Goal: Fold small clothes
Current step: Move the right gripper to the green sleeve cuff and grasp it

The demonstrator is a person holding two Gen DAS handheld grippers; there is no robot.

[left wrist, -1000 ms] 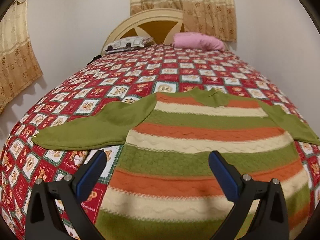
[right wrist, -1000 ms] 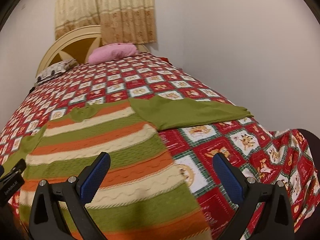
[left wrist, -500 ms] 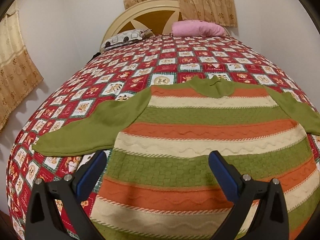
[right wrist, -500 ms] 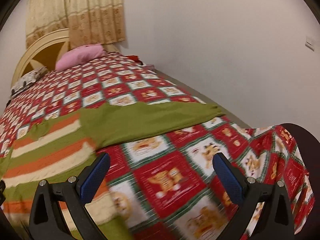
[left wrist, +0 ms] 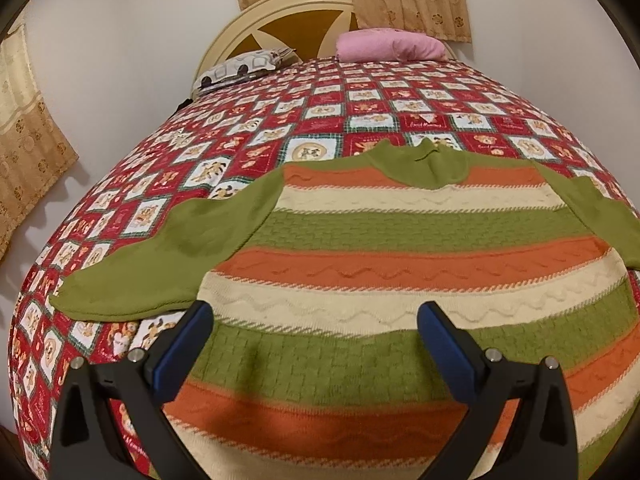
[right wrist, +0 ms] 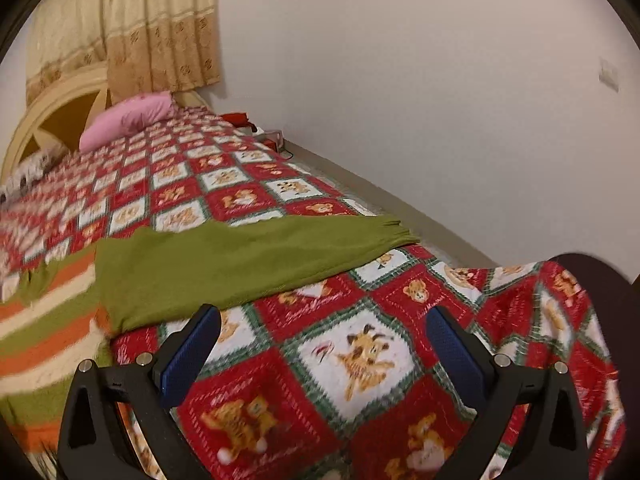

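A small knitted sweater (left wrist: 400,248) with green, orange and cream stripes lies flat on the bed, collar away from me. Its green left sleeve (left wrist: 160,268) spreads out to the left. My left gripper (left wrist: 316,334) is open and empty, hovering above the sweater's lower body. In the right wrist view the sweater's green right sleeve (right wrist: 240,260) stretches toward the bed's right edge. My right gripper (right wrist: 324,336) is open and empty above the bedspread, just in front of that sleeve.
The bed has a red patchwork bedspread (left wrist: 280,128) with bear prints. A pink pillow (left wrist: 388,44) and a patterned pillow (left wrist: 244,68) lie by the headboard (left wrist: 288,16). A white wall (right wrist: 440,100) runs close along the bed's right side.
My left gripper has moved forward over the sweater's body. My right gripper has swung to the right, off the sweater and over the bedspread near the right sleeve. Both stay open.
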